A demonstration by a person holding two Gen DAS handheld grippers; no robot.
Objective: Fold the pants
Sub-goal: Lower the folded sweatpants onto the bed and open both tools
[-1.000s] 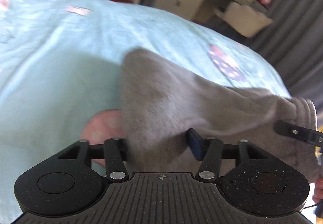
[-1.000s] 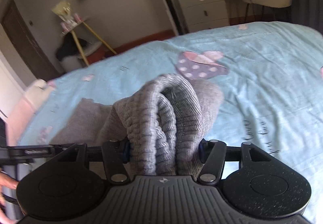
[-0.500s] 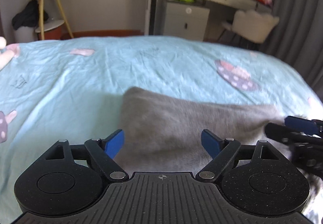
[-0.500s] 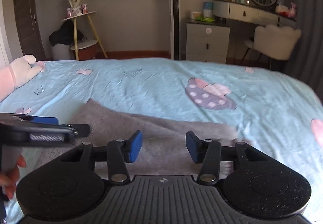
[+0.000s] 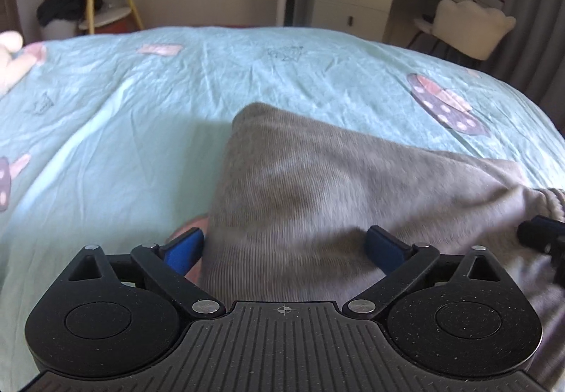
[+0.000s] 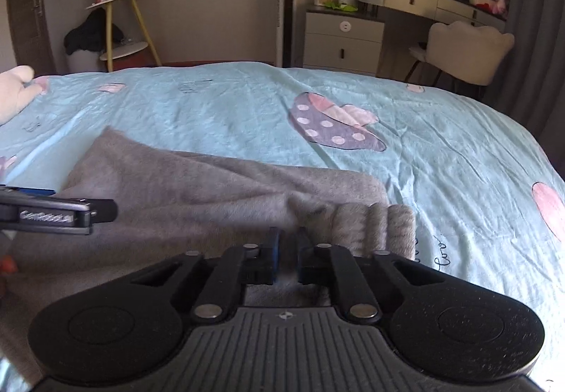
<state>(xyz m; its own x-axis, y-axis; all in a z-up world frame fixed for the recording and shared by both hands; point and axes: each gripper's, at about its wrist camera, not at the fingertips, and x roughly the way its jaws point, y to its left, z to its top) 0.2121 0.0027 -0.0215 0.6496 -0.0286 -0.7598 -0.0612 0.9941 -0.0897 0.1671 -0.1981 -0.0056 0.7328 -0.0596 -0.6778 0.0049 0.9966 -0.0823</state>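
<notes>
The grey pants (image 5: 335,180) lie folded on the light blue bed sheet (image 5: 106,144). My left gripper (image 5: 284,247) hovers low over their left end. Its jaws are opening wide, the cloth lies between the blue pads (image 5: 183,250), and neither pad presses on it. In the right wrist view the pants (image 6: 212,187) stretch to the left, with the ribbed waistband (image 6: 374,226) bunched at their right end. Just above the cloth beside that waistband, my right gripper (image 6: 287,250) has its jaws closing to a narrow gap with nothing gripped. The left gripper's finger (image 6: 53,212) shows at the left edge.
The bed sheet (image 6: 441,152) has heart prints and runs on far behind and to both sides. A pale plush toy (image 6: 14,91) lies at the far left. Beyond the bed stand a drawer unit (image 6: 342,39), a white chair (image 6: 466,49) and a yellow-legged stand (image 6: 116,21).
A second ago both grippers held the pants up, bunched. They have let go, and the pants now lie flat. The left jaws have spread wide and the right jaws have narrowed.
</notes>
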